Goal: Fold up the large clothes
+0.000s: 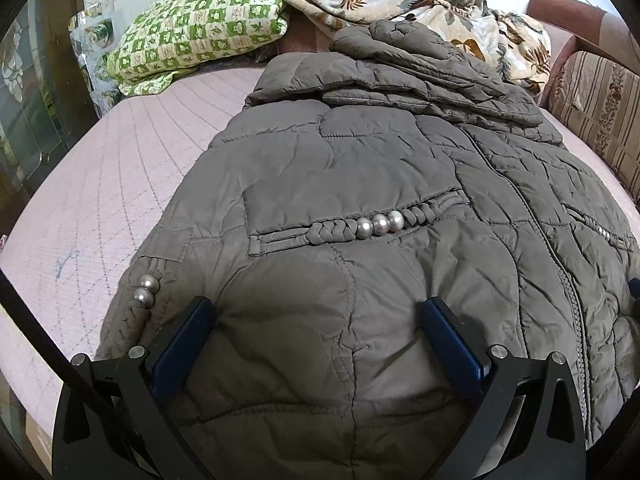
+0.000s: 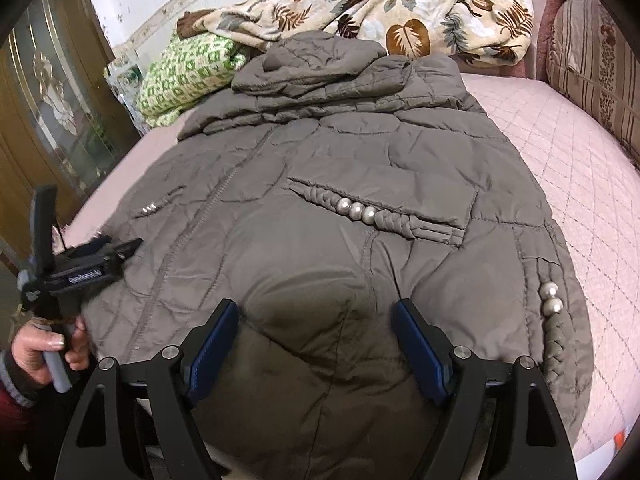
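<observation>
A large grey-brown quilted coat (image 1: 360, 168) lies front up on the pink bed, hood toward the far end, zipper down the middle, pearl beads on its braided pockets. My left gripper (image 1: 318, 308) hovers open over the coat's lower left part, with only fabric below the wide-apart blue pads. In the right wrist view the same coat (image 2: 340, 160) fills the middle. My right gripper (image 2: 316, 312) stands open over the lower right part near the hem. The left gripper (image 2: 120, 252), held by a hand (image 2: 44, 344), shows at the coat's left edge.
A pink quilted bedspread (image 2: 560, 152) lies bare to the right and also to the left (image 1: 100, 184). A green patterned pillow (image 1: 200, 36) and a leaf-print blanket (image 2: 400, 16) are piled past the hood. A striped cushion (image 2: 592, 60) lines the right side; a wooden cabinet (image 2: 52, 112) stands left.
</observation>
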The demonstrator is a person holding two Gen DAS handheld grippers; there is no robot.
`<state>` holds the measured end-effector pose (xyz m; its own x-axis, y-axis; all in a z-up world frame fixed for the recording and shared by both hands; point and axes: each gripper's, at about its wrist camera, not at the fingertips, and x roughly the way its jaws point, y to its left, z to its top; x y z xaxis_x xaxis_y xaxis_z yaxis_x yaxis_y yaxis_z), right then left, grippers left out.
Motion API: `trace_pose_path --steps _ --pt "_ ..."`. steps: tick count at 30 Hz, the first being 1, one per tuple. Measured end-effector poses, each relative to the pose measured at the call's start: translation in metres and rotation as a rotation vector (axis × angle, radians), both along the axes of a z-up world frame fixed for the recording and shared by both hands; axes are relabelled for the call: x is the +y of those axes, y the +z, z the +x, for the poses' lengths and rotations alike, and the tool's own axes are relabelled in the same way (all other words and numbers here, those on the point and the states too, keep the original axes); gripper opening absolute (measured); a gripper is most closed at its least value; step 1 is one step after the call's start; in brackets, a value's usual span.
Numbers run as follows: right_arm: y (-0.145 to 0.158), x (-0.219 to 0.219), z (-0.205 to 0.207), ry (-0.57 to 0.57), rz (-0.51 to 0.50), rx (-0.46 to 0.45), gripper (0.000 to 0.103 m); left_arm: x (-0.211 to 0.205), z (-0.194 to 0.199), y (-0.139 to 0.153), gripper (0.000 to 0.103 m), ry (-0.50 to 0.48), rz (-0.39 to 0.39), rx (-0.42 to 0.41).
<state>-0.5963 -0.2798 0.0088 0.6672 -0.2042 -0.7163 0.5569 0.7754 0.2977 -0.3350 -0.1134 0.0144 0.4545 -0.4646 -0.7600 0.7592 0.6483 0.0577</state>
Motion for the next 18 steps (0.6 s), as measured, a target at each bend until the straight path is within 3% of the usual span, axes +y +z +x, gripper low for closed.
trace_pose_path --steps 4,9,14,18 --pt "0.016 -0.01 -0.024 -0.035 0.044 -0.111 0.083 0.006 -0.003 0.007 0.103 -0.01 0.013 -0.013" --pt "0.04 -0.034 -0.074 -0.181 0.039 -0.24 0.083 0.036 -0.001 0.02 0.103 0.013 -0.049 -0.002" --pt "0.029 -0.062 -0.118 -0.399 0.098 -0.218 0.083 0.08 0.018 0.028 0.103 0.109 -0.122 0.069" --pt "0.01 -0.075 -0.141 -0.482 0.213 -0.227 0.083 0.122 0.049 0.019 0.103 0.26 -0.18 0.216"
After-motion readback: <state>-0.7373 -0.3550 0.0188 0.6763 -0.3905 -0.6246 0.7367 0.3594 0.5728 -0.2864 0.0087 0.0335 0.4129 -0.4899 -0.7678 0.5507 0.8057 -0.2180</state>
